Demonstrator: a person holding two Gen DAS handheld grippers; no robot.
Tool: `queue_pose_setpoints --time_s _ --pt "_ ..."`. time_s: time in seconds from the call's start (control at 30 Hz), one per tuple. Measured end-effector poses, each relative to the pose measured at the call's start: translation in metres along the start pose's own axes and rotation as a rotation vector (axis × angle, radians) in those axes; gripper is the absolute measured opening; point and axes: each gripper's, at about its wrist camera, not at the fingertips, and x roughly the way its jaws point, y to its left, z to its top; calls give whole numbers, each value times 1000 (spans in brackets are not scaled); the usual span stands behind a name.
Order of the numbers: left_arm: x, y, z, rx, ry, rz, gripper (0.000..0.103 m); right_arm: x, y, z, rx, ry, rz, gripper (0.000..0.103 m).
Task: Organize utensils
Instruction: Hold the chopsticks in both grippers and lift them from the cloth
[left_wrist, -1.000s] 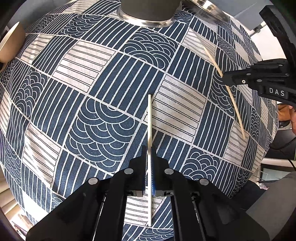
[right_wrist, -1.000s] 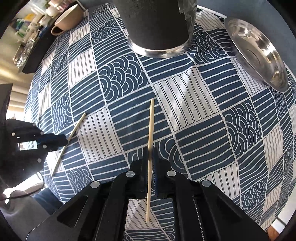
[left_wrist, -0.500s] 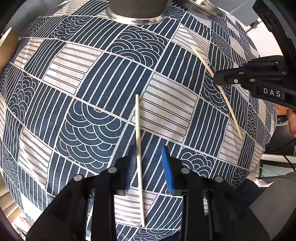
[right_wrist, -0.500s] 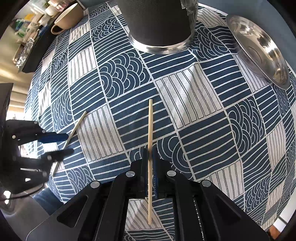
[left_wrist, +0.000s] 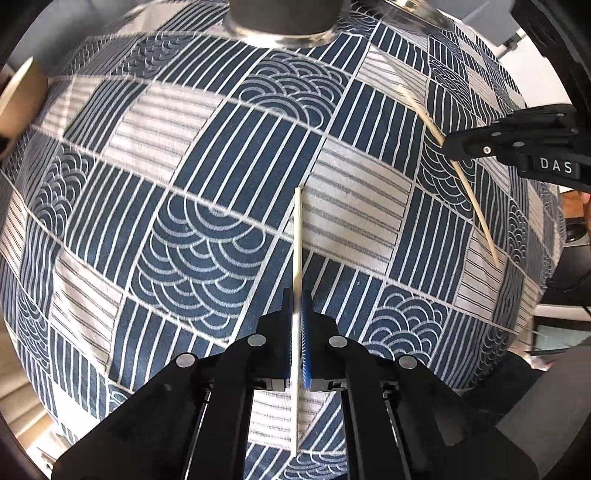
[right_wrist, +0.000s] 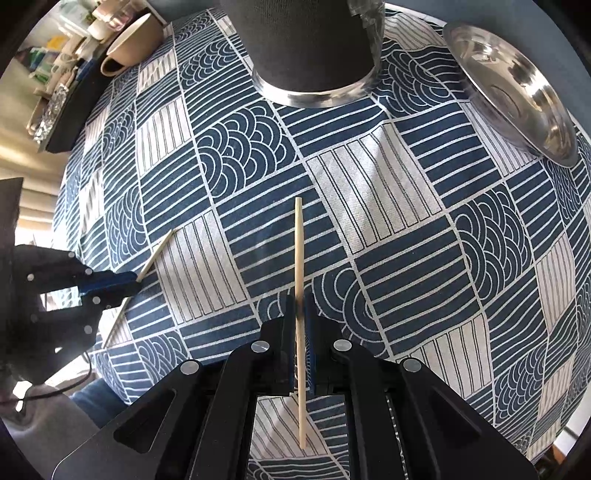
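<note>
Each gripper is shut on a pale wooden chopstick over the blue-and-white patterned tablecloth. My left gripper (left_wrist: 297, 295) grips one chopstick (left_wrist: 297, 236) near its middle, pointing toward the dark cylindrical holder (left_wrist: 282, 16). My right gripper (right_wrist: 300, 299) grips the other chopstick (right_wrist: 299, 243), also pointing at the holder (right_wrist: 306, 44). The right gripper (left_wrist: 448, 149) and its chopstick (left_wrist: 476, 210) show at the right of the left wrist view. The left gripper (right_wrist: 131, 282) and its chopstick (right_wrist: 157, 253) show at the left of the right wrist view.
A shiny steel dish (right_wrist: 517, 92) sits at the back right of the cloth. A tan mug (right_wrist: 129, 40) lies at the back left, near a dark tray and shelf clutter. The table's near edge runs just below both grippers.
My left gripper was shut on its chopstick, opened half a second ago, and is shut on it again now. The right gripper has kept its hold and barely moved.
</note>
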Motion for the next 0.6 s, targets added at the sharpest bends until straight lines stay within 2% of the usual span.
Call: queue_pose_setpoints --time_s 0.07,0.17,0.37,0.47,0.53,0.57,0.6 --pt "-4 4 -1 1 -7 8 5 -6 -2 -2 9 -14 17 5" --pt "-18 11 -1 -28 -35 -29 5 -21 -8 -9 29 -68 69 5" --pt "-57 16 5 -57 -138 -77 5 -48 -17 -28 71 -200 174 5" --pt "-71 19 14 -49 -174 -87 5 -55 -16 -31 77 -225 181 5" --pt "-76 6 16 -43 -190 -87 5 -54 -15 -30 71 -219 174 5" --pt "-79 5 16 -38 -197 -88 5 -53 -15 -29 60 -208 146 5" --pt "-81 6 15 -33 -201 -92 5 -49 -12 -28 42 -196 82 9"
